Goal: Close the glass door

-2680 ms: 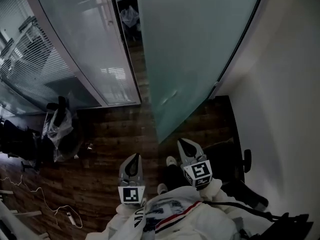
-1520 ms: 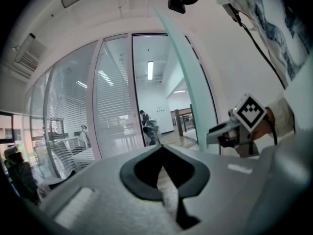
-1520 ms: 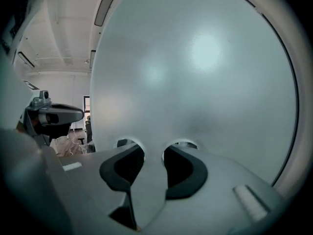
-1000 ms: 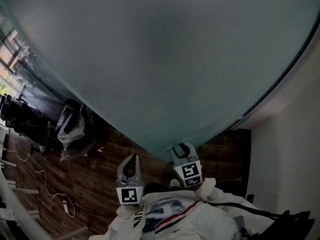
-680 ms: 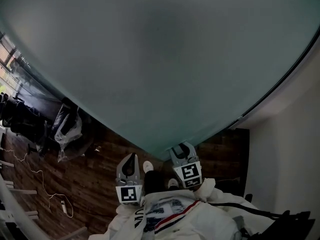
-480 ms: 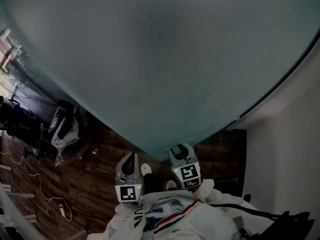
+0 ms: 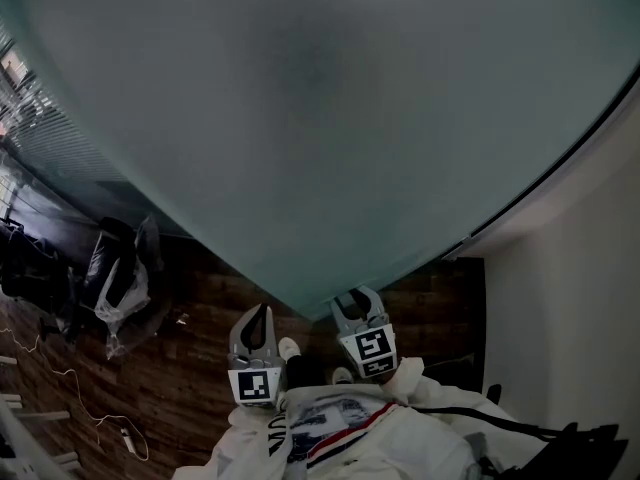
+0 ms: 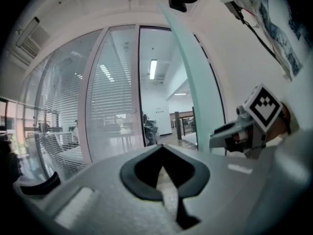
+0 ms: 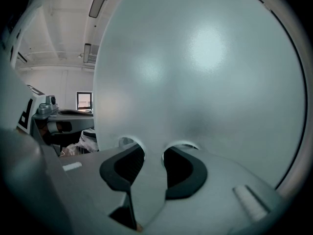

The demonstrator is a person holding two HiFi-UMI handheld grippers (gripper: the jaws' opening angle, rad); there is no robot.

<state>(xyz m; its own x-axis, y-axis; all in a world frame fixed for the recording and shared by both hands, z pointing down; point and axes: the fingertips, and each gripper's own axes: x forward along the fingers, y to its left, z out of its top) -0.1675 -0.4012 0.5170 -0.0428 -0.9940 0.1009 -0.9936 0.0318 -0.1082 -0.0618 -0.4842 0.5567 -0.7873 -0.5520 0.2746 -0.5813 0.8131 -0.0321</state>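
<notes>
The frosted glass door fills most of the head view, its lower corner just above my hands. My right gripper is shut on the door's free edge; in the right gripper view the pane runs down between the two dark pads of that gripper. My left gripper hangs beside it to the left, shut with nothing in it and apart from the door. In the left gripper view the left gripper's tips meet, and the door's edge and the right gripper show at the right.
Dark chairs draped with plastic bags stand at the left on the wooden floor, with a white cable lying nearby. A white wall runs along the right. A fixed glass partition with blinds stands ahead.
The door, seen as a narrower panel ahead, now fills the head view with the right gripper at its edge. Over the last second both grippers drifted a little left; the chairs shifted with the view.
</notes>
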